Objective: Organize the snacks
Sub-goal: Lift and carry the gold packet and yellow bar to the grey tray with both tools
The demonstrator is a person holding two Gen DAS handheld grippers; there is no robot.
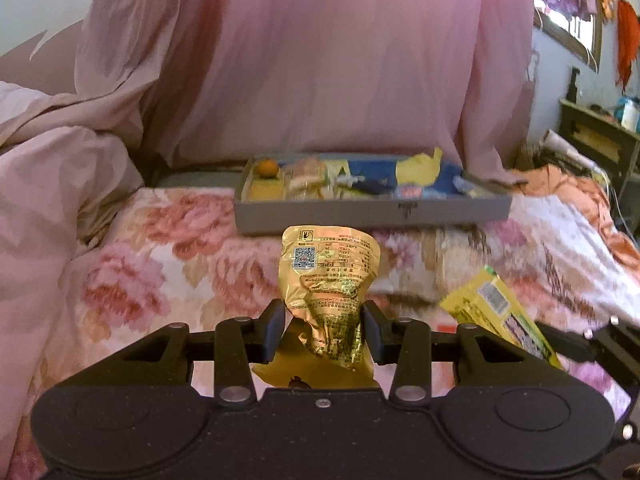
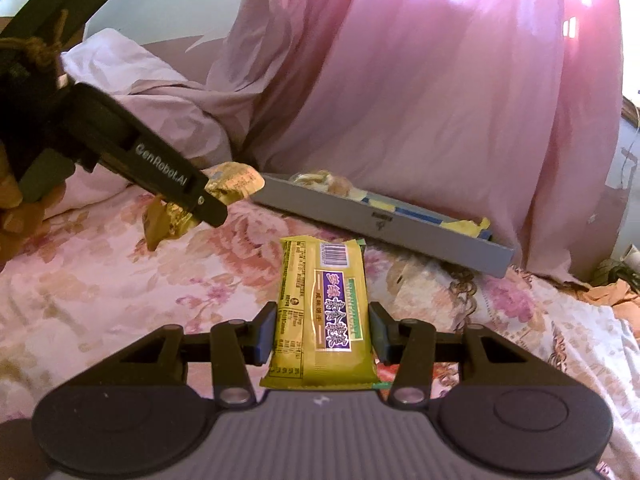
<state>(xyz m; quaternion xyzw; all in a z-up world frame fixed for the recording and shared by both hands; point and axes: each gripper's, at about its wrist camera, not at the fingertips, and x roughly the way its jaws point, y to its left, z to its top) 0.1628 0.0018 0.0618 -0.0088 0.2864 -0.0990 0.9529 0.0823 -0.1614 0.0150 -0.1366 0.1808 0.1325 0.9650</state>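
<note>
Two snacks are in our grip at once, one per gripper. From the left wrist view, we see the left gripper [image 1: 324,330] with its jaws closed narrowly on a crumpled gold packet [image 1: 328,288], pinching its lower half so that the printed top stands upright above the fingers [image 1: 272,330]. Beyond it a grey tray [image 1: 372,210] lies on the flowered bedspread [image 1: 168,248], holding an orange [image 1: 267,168] in its left corner and a jumble of blue and yellow wrappers (too blurred to tell apart). At the right edge of this view a yellow bar [image 1: 500,316] juts in at a slant, with pink curtains [image 1: 340,60] hanging behind the tray. From the right wrist view, we see the right gripper [image 2: 322,332] with its jaws closed on the long sides of that yellow bar [image 2: 324,312], which points straight forward with its barcode end away from us and its purple label facing up. To the upper left the left gripper [image 2: 208,204] reaches in above the bedspread [image 2: 100,300], the gold packet [image 2: 232,184] sticking out past its black finger. The grey tray [image 2: 400,232] sits further back and to the right, set at an angle, near the foot of the pink curtains [image 2: 440,80].
</note>
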